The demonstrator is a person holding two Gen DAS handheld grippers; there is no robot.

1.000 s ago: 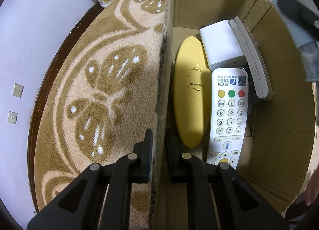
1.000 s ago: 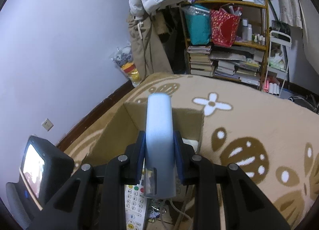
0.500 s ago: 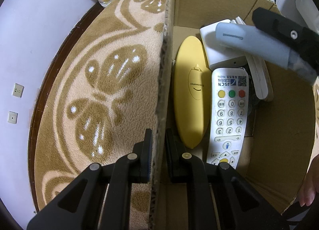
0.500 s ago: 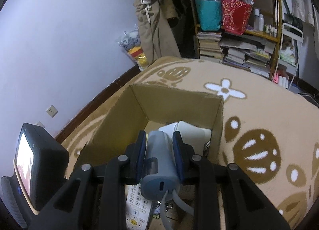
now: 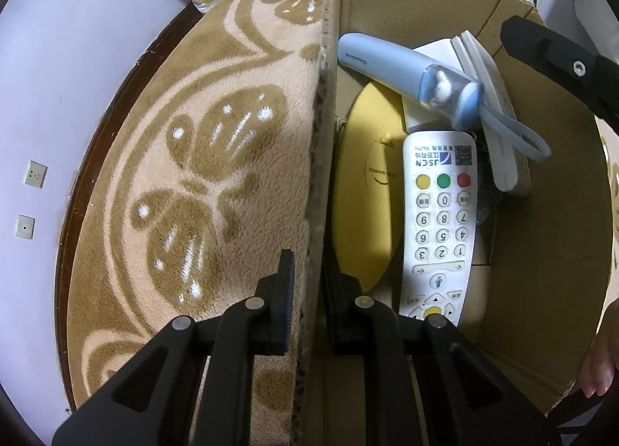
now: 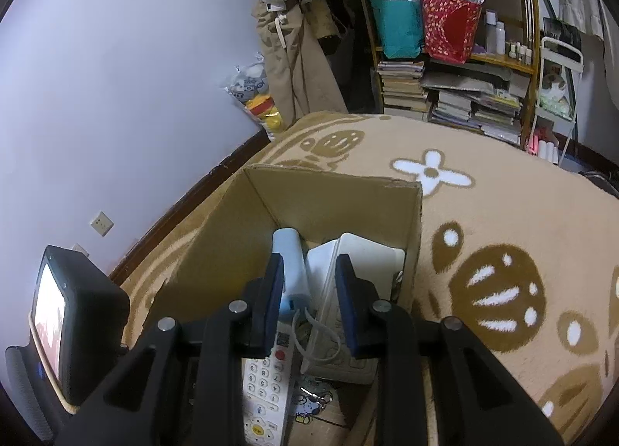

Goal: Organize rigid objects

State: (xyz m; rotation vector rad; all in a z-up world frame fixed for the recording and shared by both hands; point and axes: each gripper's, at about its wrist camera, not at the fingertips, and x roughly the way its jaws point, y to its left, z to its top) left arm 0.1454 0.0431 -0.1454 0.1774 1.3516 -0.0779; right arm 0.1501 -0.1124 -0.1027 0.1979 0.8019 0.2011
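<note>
left wrist view shows the change plainly: half a second ago the pale blue device (image 5: 390, 62) was clamped in the right gripper (image 6: 308, 304) above the cardboard box (image 5: 549, 252); now it lies inside, slanting across the far end of the box, its rounded tip against the left wall and its clear end with the blue loop (image 5: 514, 132) resting over the white things at the far right. the right gripper's tongs stand wide apart, one on each side of the device's near end, and i cannot tell whether the left pad touches it; from the left wrist view one black finger of that gripper sits well above the far right rim. i judge this item delivered, so the right hand is free to lift out and fetch the next rigid object, if any remain outside the frames.

the left gripper (image 5: 309, 291) is pinched narrow on the box's left wall, one finger outside over the patterned carpet (image 5: 216, 159), one inside, steadying the box.

inside the box, from left to right: a yellow oval case (image 5: 367, 194) along the left wall, a white remote control (image 5: 441, 221) just beside it with its coloured buttons toward the far end, then a white block (image 5: 437, 51) and a white flat device (image 5: 499, 113) at the far right, both partly under the blue one. right wrist view also shows a small keychain charm (image 6: 309, 403) on the box floor near the remote. the box is getting crowded at its far end; the near right floor looks more open.
</note>
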